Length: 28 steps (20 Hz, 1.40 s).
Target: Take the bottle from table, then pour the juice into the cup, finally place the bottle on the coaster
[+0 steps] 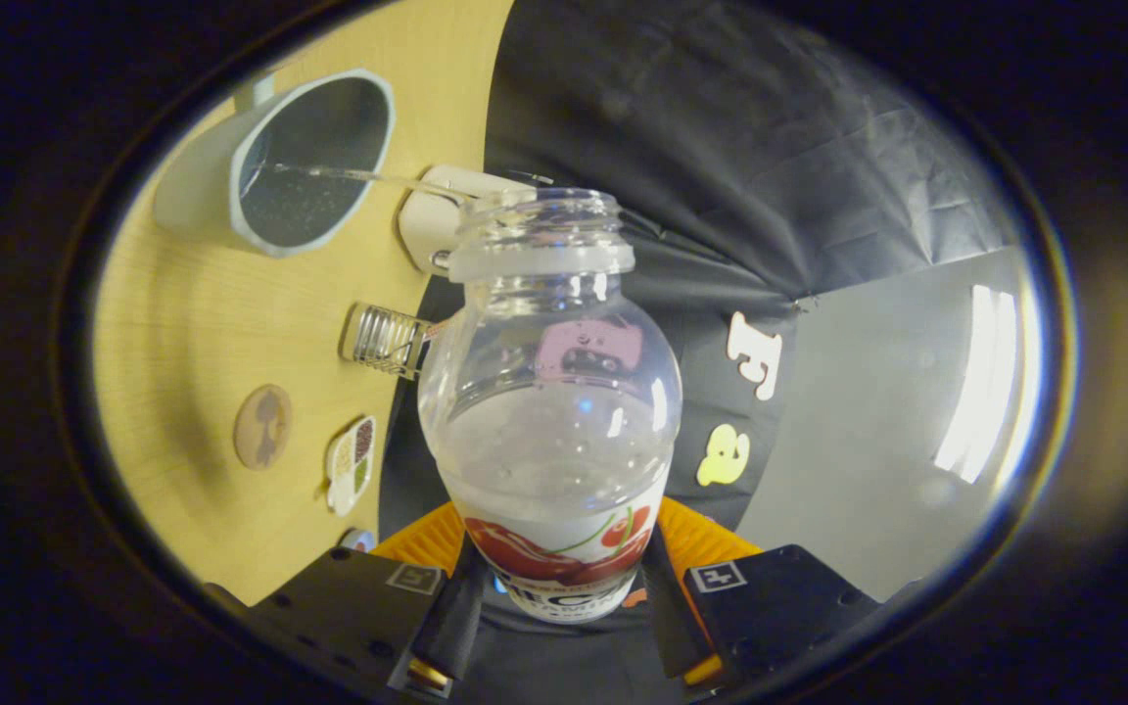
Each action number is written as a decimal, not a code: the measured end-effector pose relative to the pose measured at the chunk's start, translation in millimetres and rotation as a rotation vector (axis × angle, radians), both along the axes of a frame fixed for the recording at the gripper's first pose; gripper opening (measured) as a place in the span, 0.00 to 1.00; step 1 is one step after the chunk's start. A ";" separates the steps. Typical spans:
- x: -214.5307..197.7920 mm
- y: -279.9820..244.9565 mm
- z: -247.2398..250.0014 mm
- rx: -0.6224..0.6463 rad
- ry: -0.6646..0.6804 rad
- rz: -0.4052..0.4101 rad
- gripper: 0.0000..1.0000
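Fingers of the hand-held gripper [564, 597] clamp the label end of the clear bottle [552, 411], tipped sideways, a thin stream arcing from its mouth into the grey cup [314, 162] on the bench [192, 323].

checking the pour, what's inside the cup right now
A thin clear stream from the bottle, clamped in the hand-held gripper, enters the cup. Its dark interior hides the liquid level.
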<state>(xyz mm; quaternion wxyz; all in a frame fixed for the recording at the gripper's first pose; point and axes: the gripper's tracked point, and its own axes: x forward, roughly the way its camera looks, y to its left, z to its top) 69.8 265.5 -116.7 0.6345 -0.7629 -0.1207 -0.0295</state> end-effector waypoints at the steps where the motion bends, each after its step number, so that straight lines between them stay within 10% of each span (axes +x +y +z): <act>1: 1.8 -3.2 -9.7 0.041 0.049 -0.008 0.76; 15: -13.2 -31.1 -107.4 0.843 0.726 -0.127 0.77; 28: 37.1 -24.0 -74.6 1.476 0.873 -0.015 0.77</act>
